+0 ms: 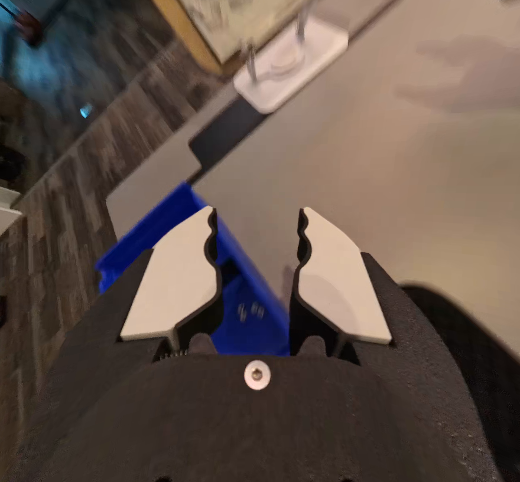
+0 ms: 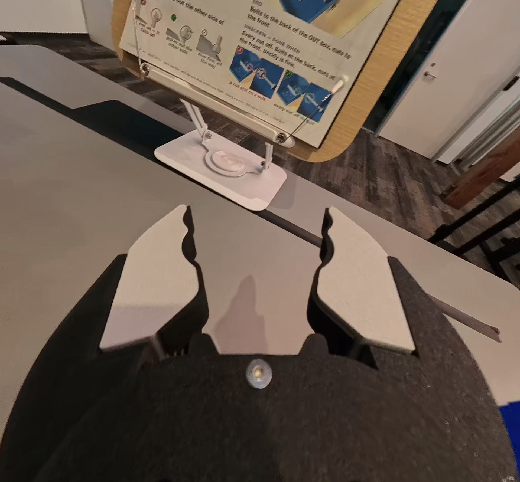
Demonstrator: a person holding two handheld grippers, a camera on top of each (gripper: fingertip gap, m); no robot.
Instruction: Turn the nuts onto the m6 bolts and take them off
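Your left gripper (image 1: 257, 211) wide, empty, over blue bin (image 1: 244, 285) with small metal parts (image 1: 250, 311). Right gripper (image 2: 257, 211) wide, empty, facing instruction sheet (image 2: 253, 32).

Grey table (image 2: 84, 187). Blue bin (image 1: 247, 285), bright. White stand base (image 2: 225, 173); tan wood board (image 2: 394, 60) w/ white printed sheet (image 2: 225, 46). Floor (image 2: 394, 173) mottled brown-grey. Both grippers: white fingers (image 1: 174, 285) (image 2: 157, 285), black bodies.

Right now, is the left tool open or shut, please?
Open: the left tool shows a clear gap between its fingers, nothing held.
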